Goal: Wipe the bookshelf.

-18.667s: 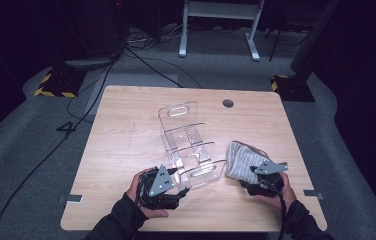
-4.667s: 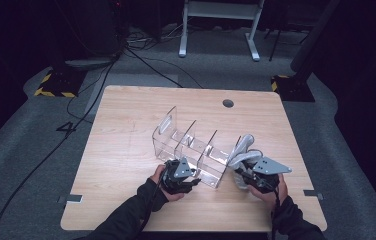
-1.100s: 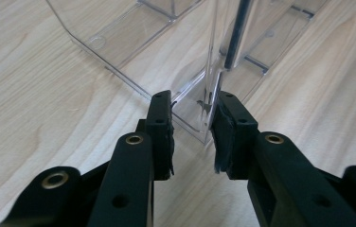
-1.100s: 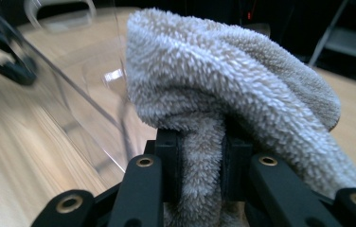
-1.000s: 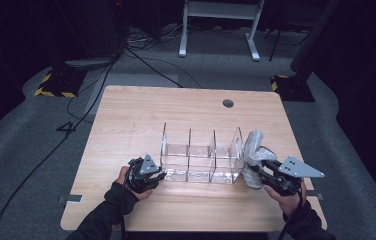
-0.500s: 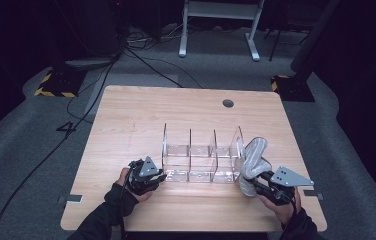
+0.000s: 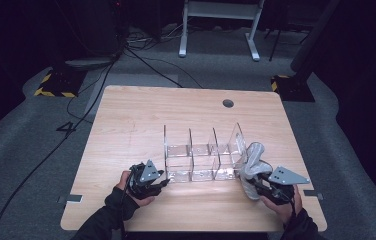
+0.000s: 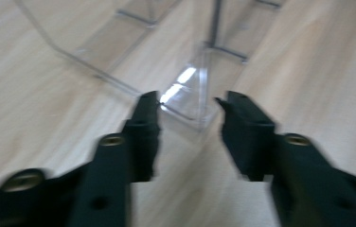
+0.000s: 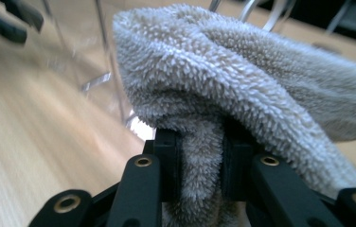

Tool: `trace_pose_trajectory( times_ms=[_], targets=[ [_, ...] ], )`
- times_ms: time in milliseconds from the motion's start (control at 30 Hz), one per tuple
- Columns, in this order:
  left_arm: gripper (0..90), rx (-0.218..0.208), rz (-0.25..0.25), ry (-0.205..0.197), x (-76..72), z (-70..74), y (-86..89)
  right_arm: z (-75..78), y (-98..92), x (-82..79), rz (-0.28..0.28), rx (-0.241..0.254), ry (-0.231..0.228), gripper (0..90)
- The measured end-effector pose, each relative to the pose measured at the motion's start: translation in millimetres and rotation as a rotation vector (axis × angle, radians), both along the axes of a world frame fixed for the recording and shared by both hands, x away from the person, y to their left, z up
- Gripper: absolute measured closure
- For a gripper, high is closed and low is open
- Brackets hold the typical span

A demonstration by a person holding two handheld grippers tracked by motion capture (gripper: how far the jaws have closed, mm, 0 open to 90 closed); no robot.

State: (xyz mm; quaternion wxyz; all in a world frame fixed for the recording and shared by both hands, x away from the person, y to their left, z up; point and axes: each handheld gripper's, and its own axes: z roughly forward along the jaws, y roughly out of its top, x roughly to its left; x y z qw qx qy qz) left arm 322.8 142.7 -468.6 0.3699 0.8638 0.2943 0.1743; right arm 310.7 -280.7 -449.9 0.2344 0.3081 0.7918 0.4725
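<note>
Two grippers work low over a wooden table (image 7: 141, 120), the biggest thing in the high view. Next in size is a clear plastic organiser (image 7: 203, 155), standing upright between the two tools with its open compartments in a row. The left gripper (image 7: 162, 183) lies just beside the organiser's near-left corner. In the left gripper view that clear corner (image 8: 200, 101) stands right ahead of the tool, in line with the gap between its two black jaws; the jaws have just been opening, they stand well apart, and neither presses on the plastic. A grey fluffy towel (image 7: 252, 165) sits at the organiser's other end, touching its end wall and bunched directly in front of the right gripper (image 7: 256, 182). In the right gripper view that tool (image 9: 200, 156) has its jaws pinched tight on a fold of the towel (image 9: 242, 80), which billows up and over them, with the organiser's wall just beyond.
</note>
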Motion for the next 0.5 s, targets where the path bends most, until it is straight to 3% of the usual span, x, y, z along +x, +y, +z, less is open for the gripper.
trace_pose_trajectory(
  times_ms=[67, 100, 233, 333, 400, 500],
  targets=[
    [36.0, -0.016, -0.003, 0.020, 3.8, 2.5, 1.0, 8.8, -2.0, -1.3, -0.019, 0.016, -0.044, 73.1],
    [28.9, -0.017, -0.011, 0.007, 4.5, 4.6, 1.2, 11.7, -2.1, -1.2, -0.019, 0.025, -0.052, 73.0],
    [22.2, -0.054, -0.036, -0.036, 8.4, 13.9, -0.6, 10.5, 1.7, 1.8, -0.022, 0.009, -0.061, 72.6],
    [20.1, -0.071, -0.086, -0.030, 13.9, 18.0, -5.9, -3.3, 4.1, 7.5, -0.026, -0.024, -0.038, 72.4],
    [18.9, -0.080, -0.094, -0.029, 16.1, 17.8, -9.8, -10.2, 4.8, 11.7, -0.032, -0.035, -0.008, 72.4],
    [16.6, -0.074, -0.090, -0.027, 18.5, 16.9, -13.2, -11.5, 5.4, 13.9, -0.031, -0.033, -0.002, 72.3]
  ],
)
